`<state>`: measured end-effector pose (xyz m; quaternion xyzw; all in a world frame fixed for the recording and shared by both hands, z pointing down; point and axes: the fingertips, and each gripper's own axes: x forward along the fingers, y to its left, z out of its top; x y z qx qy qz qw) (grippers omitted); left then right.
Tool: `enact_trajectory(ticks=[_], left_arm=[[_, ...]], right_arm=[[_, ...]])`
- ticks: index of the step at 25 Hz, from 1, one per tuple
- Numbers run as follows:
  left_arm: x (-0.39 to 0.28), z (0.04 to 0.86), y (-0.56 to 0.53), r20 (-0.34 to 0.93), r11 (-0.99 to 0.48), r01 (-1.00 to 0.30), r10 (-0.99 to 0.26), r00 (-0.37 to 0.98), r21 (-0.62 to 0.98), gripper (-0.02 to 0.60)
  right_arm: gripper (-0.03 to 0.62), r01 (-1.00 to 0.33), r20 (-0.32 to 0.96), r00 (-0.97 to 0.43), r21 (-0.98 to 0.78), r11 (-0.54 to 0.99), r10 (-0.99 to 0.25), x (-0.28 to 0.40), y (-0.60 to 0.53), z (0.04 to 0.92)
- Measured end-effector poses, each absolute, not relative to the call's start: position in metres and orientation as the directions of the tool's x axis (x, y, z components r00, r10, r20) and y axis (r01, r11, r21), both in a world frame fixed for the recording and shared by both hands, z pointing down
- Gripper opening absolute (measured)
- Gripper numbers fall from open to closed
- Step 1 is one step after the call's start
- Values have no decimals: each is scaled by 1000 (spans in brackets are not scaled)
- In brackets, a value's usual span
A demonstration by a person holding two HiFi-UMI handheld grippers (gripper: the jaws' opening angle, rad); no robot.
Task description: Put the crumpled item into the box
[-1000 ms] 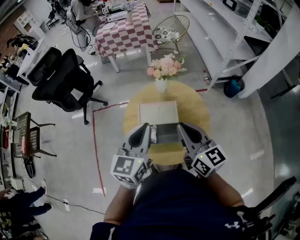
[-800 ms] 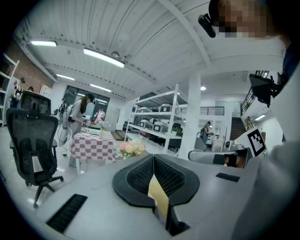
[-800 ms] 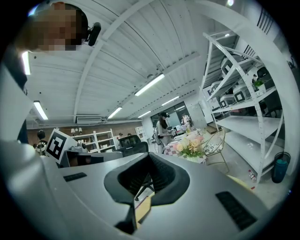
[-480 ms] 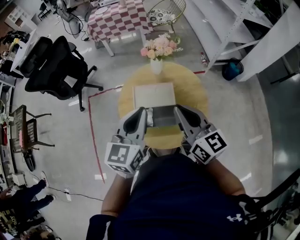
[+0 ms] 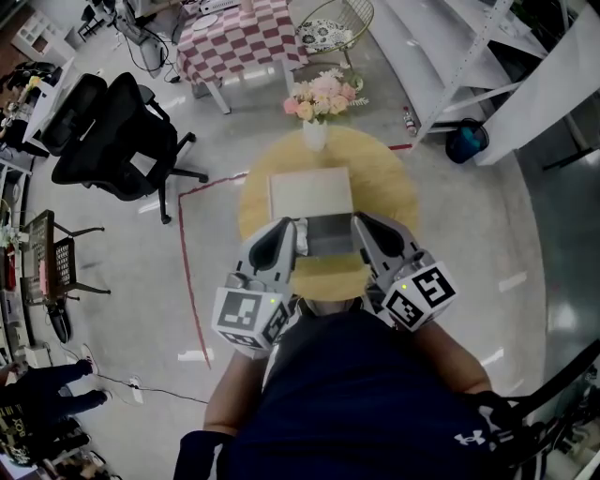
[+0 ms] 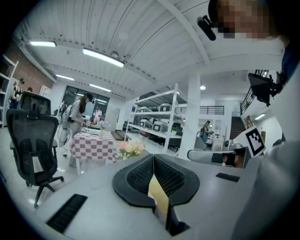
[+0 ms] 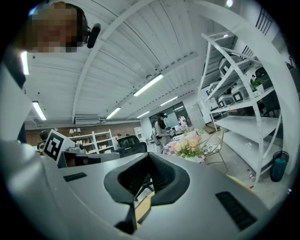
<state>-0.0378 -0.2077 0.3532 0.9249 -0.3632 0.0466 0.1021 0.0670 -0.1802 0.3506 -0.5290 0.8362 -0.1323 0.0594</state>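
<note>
On a round yellow table [image 5: 384, 192] lies a flat white box [image 5: 310, 193]. Just in front of it lies a grey item [image 5: 328, 234]; I cannot tell its shape. My left gripper [image 5: 291, 236] and right gripper [image 5: 364, 232] are held close to my chest, their tips at either side of the grey item. In the left gripper view the left gripper [image 6: 153, 161] has its pads together with nothing between them. In the right gripper view the right gripper [image 7: 149, 161] also has its pads meeting, and it is empty. Both point level over the table.
A vase of pink flowers [image 5: 317, 103] stands at the table's far edge. Beyond are a checkered table [image 5: 239, 42], a wire chair [image 5: 328, 23] and a black office chair [image 5: 108, 131]. White shelving [image 5: 459, 56] runs along the right. Red tape [image 5: 185, 272] marks the floor.
The head view has shifted a little, so the table and box sit higher in the picture. Both grippers keep their places and stay shut.
</note>
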Motion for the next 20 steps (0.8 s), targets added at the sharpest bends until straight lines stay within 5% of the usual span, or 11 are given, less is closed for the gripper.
enact_trajectory(ticks=[20], left_arm=[[-38,359,-209,170,-711,-685,-663,729,159,18]], right_arm=[[5,-866,40,-439,-287,410,-898,67,-180,354]])
